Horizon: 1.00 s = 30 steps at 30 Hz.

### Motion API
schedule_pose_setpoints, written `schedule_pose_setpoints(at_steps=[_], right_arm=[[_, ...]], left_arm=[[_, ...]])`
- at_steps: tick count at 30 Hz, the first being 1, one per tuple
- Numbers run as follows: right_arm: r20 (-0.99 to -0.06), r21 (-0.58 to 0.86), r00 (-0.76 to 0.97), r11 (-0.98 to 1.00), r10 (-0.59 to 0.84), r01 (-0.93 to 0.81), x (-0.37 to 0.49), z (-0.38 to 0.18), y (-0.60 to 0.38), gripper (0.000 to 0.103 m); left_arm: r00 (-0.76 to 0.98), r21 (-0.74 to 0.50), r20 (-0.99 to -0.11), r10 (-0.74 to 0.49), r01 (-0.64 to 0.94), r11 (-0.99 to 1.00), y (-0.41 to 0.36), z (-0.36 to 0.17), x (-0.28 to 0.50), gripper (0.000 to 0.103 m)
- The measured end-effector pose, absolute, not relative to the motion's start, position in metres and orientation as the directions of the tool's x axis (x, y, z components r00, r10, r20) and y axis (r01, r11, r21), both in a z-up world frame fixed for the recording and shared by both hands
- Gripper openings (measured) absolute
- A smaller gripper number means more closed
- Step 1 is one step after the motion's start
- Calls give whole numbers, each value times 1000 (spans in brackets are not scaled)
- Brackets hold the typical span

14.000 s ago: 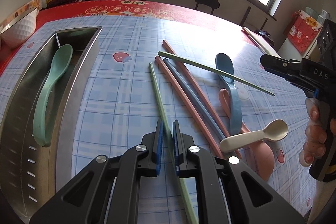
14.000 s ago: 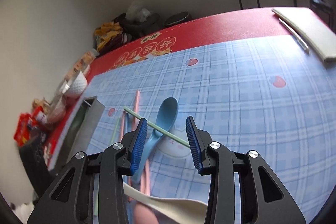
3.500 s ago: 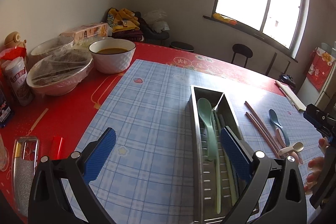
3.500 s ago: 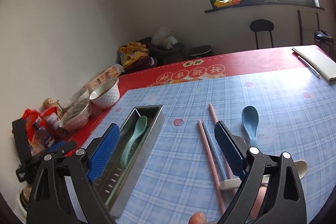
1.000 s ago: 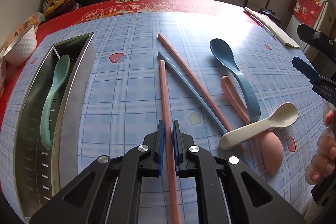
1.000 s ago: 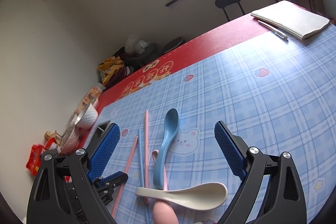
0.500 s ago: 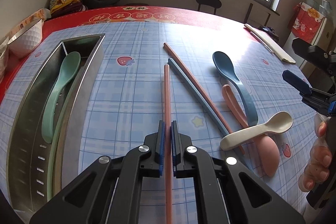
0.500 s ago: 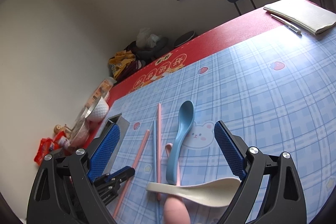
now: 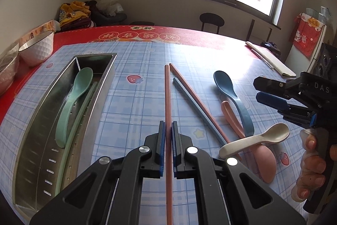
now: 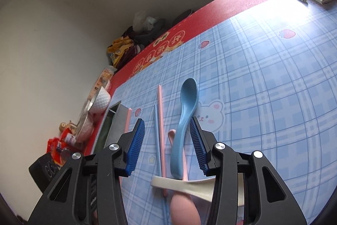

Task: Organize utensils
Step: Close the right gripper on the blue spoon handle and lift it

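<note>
My left gripper is shut on a pink chopstick and holds it above the table, pointing away from me. A steel utensil tray on the left holds a green spoon and green chopsticks. On the cloth lie a second pink chopstick, a blue chopstick, a blue spoon, a pink spoon and a cream spoon. My right gripper is open above the blue spoon and cream spoon.
A white bowl and covered bowls stand at the far left on the red table. A notebook with a pen lies at the far right. A black stool stands behind the table.
My left gripper has lifted the pink chopstick off the cloth and tipped up. My right gripper has narrowed its opening and come down over the spoons.
</note>
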State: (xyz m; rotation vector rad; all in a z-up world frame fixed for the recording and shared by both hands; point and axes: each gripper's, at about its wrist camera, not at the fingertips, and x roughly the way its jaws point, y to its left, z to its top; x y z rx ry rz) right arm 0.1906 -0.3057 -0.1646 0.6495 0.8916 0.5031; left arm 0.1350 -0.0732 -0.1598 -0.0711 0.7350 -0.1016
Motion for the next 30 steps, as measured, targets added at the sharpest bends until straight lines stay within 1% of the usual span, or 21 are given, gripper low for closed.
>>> schedule_pose_setpoints(at_steps=[4,7,11,16,18,19,23,27,30], right_arm=[[-580,719,487,692,652,-70,197,-183,-297,39],[-593,719,479,693,648,-48,200,-187,-294,38],[-605,719,463,694,647,-30,206,-189,-290,34],[-635,705,438,709,637,-10,212,-195,-284,22],[-632,710,440,705,638,-3,211,-198,-285,9],[-621,718,449,696,643,-4,209,-198,-287,7],[-558,754,500,656,663,-30,199,-191,-289,7],[-466,812,545,582,697,-51,191,-184,-283,7],[-410,822,576,560,707,-102,185,-180,-273,7]], left_arm=[[741,-112,-659,-129,73,991,-72,-160,133,6],[737,-127,-660,-144,79,989,-70,-161,133,6],[735,-135,-659,-156,88,987,-68,-162,135,6],[733,-150,-659,-170,93,984,-65,-163,135,6],[730,-161,-660,-177,93,983,-63,-163,135,6],[730,-168,-659,-183,94,981,-61,-163,136,6],[731,-189,-652,-202,101,977,-56,-164,136,6],[731,-182,-650,-209,117,976,-59,-163,135,6],[731,-187,-649,-213,118,975,-58,-163,135,6]])
